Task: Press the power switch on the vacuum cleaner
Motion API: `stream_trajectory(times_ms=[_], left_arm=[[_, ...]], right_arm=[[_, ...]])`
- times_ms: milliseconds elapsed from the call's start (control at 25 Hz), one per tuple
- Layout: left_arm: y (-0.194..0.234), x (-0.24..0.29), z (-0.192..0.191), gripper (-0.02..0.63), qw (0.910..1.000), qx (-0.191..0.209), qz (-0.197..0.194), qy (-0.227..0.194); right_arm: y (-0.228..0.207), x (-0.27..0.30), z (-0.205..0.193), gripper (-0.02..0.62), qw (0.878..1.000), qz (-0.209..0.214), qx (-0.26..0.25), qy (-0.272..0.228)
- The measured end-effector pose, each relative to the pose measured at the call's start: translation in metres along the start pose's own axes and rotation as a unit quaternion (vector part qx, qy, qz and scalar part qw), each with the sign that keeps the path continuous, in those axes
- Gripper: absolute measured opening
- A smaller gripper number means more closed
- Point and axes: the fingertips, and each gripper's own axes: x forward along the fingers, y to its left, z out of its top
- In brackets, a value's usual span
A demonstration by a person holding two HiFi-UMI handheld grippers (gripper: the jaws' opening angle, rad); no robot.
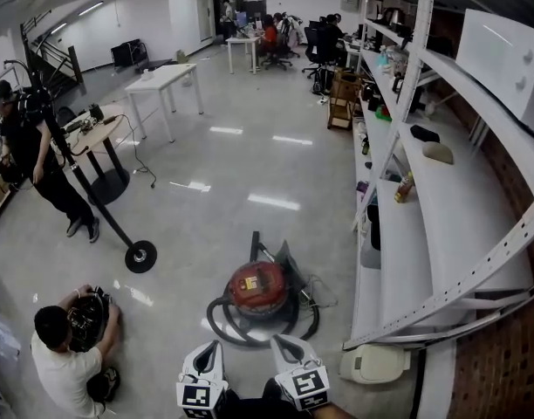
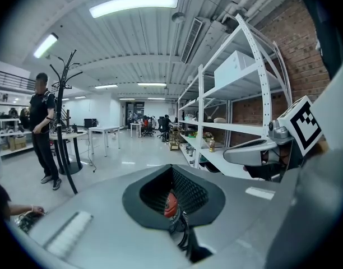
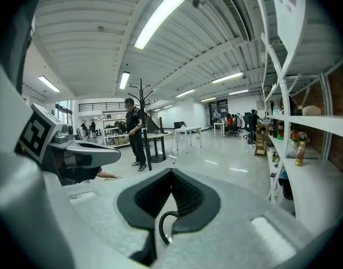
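Note:
The vacuum cleaner (image 1: 257,288) is a red, round canister on the shiny floor, with its black hose (image 1: 222,326) coiled round it. Its power switch cannot be made out. Both grippers are low in the head view, just short of the hose. My left gripper (image 1: 214,349) and right gripper (image 1: 279,346) each show as one closed point, with nothing held. In the left gripper view the shut jaws of the left gripper (image 2: 172,168) leave a black-lined gap, and the red canister (image 2: 169,204) shows through it. Through the right gripper's (image 3: 171,172) gap, a loop of hose (image 3: 162,224) shows.
A white shelving rack (image 1: 441,225) runs along the right, with a white appliance (image 1: 372,364) on the floor at its near end. A person crouches at lower left (image 1: 66,356). Another person stands beside a black wheeled stand (image 1: 140,256). White tables (image 1: 162,81) stand farther back.

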Motion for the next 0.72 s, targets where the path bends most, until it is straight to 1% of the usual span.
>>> stream_trajectory(times_ms=[120,240,400,480,560,720], left_arm=[[-0.003,0.008,-0.002,0.015,1.0,-0.004,0.001,0.004],[-0.002,0.02,-0.004,0.015,0.9999,-0.011,-0.008,0.006],[0.0,0.042,-0.005,0.015,0.9995,-0.019,-0.026,0.006],[0.003,0.049,-0.008,0.015,0.9991,-0.024,-0.033,0.012],[0.011,0.056,-0.019,0.015,0.9986,-0.031,-0.037,0.02],[0.039,0.066,-0.041,0.015,0.9979,-0.041,-0.037,0.032]], right_arm=[[-0.005,0.001,-0.006,-0.008,1.0,0.005,0.004,0.013],[-0.007,0.006,-0.01,-0.008,1.0,0.005,0.002,0.02],[-0.018,0.019,-0.006,-0.008,0.999,-0.014,-0.001,0.035],[-0.017,0.025,-0.01,-0.008,0.999,-0.015,0.0,0.046],[-0.013,0.035,-0.018,-0.008,0.998,-0.013,-0.001,0.059],[-0.013,0.062,-0.021,-0.008,0.996,-0.033,-0.008,0.08]])
